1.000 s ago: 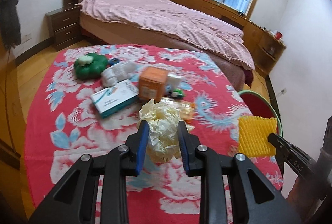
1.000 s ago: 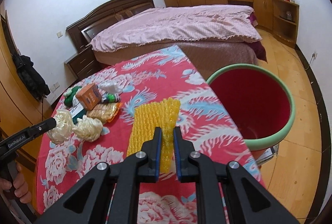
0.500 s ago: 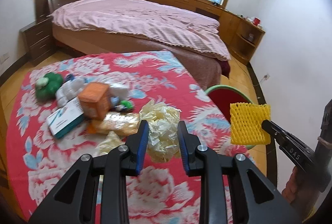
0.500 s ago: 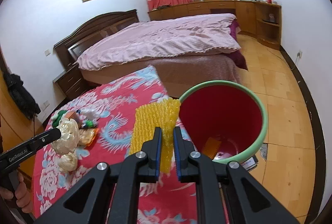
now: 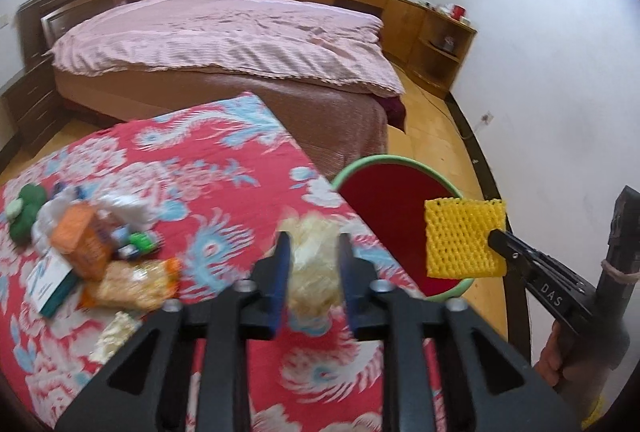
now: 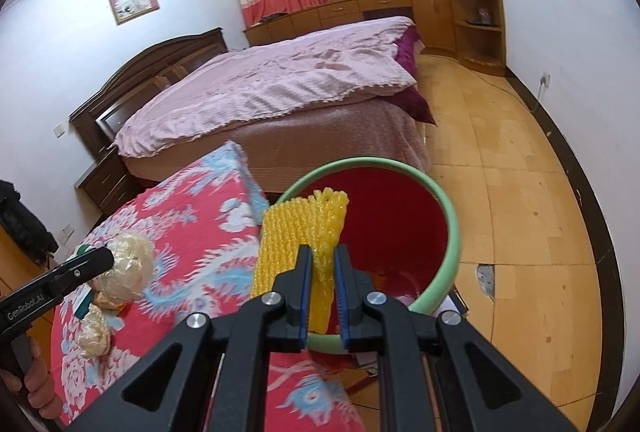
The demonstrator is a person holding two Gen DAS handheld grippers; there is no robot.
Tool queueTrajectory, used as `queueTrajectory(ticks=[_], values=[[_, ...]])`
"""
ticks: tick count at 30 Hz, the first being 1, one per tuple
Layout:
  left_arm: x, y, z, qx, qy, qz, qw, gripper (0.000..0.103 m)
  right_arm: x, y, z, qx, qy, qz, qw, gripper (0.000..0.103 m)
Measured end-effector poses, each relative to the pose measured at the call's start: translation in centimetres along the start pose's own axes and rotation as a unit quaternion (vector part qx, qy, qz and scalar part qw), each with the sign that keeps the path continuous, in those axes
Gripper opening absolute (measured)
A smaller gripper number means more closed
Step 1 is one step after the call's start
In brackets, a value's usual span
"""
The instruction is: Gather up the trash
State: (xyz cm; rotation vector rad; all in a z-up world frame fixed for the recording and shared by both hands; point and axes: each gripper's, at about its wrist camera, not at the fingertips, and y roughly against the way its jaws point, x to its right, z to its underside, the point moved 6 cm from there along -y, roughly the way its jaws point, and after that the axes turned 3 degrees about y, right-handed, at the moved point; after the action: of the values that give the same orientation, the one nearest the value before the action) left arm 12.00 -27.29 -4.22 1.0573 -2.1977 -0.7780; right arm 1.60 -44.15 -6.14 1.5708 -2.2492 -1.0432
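1. The right hand-held gripper is clamped on a yellow foam net; its pads pinch one folded edge, so the net stands up out of the jaws with its long axis pointing away along the fingers.
2. The bin, red inside with a green rim, stands on the floor just beside the desk edge. From the right wrist view the net hangs over the bin's near rim, with the open mouth directly ahead and below it.
3. The left hand-held gripper is closed on a wad of pale crumpled plastic, squeezed between the blue pads. The picture is blurred here, but the wad clearly fills the gap.
4. Relative to the bin, the wad is over the desk, short of the rim on the desk side; the bin lies ahead and to the right of the left hand-held gripper.
5. Judgement: the right hand is the nearer one and looks ready to release first; the left has to travel across the desk edge before its wad is over the mouth.
6. More trash lies on the desk far from the bin: an orange box, a snack bag, and a small plastic scrap.
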Motion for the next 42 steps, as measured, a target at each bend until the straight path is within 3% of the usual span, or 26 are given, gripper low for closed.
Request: queueTrajectory(ticks=[11, 16, 19, 26, 35, 38, 42], values=[[3.1, -4.5, -0.1, -0.043, -0.014, 0.036, 0.9983, 0.018, 3.9, -3.3, 0.4, -0.029, -0.031, 0.014, 0.999, 0.013], [2.7, -4.4, 0.7, -0.051, -0.011, 0.014, 0.9985, 0.042, 4.5, -4.2, 0.3, -0.038, -0.035, 0.002, 0.999, 0.013], [2.2, -4.2, 1.2, -0.053, -0.015, -0.014, 0.9984, 0.048, 4.3, -4.3, 0.2, -0.04, -0.028, -0.006, 0.999, 0.013], [0.4, -5.1, 3.2, -0.09, 0.006, -0.047, 0.9948, 0.049, 4.3, -4.3, 0.1, -0.039, -0.023, -0.012, 0.999, 0.013], [1.3, -6.7, 4.7, -0.125, 0.033, 0.011, 0.9916, 0.05, 5.3, -4.8, 0.5, -0.045, -0.046, -0.013, 0.998, 0.015], [1.8, -6.7, 4.5, -0.114, 0.026, 0.008, 0.9931, 0.046, 5.8, -4.9, 0.6, -0.045, -0.05, -0.009, 0.998, 0.017], [2.5, -6.5, 3.4, -0.099, 0.02, 0.021, 0.9947, 0.044, 6.1, -4.9, 0.6, -0.042, -0.053, -0.006, 0.998, 0.027]])
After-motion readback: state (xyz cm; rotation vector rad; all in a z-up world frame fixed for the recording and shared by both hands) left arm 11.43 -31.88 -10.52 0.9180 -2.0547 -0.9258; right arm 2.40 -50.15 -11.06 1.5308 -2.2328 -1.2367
